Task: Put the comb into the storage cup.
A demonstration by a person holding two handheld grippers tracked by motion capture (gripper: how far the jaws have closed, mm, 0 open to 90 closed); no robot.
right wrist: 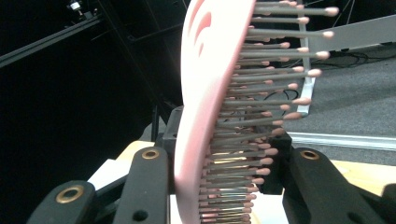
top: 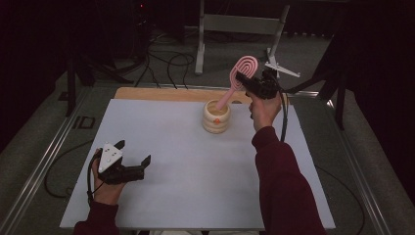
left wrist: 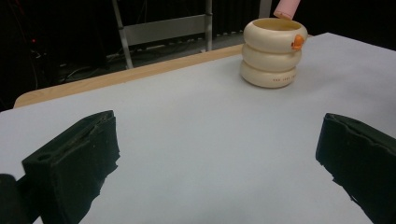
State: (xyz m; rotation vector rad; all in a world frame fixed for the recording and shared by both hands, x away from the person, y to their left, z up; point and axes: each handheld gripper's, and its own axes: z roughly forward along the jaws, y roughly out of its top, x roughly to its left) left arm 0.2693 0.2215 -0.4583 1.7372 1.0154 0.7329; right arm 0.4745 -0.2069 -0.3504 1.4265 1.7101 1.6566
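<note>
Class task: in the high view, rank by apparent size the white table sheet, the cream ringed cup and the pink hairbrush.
1. White table sheet, by far.
2 and 3. Pink hairbrush and cream ringed cup look close; the brush is partly inside the cup, so unsure.

One pink hairbrush (top: 243,70) and one cream ribbed holder (top: 216,116) — the holder near the tabletop's (top: 186,186) far edge. Two hand-held grippers — left hand-held gripper (top: 133,152), right hand-held gripper (top: 244,80).
</note>
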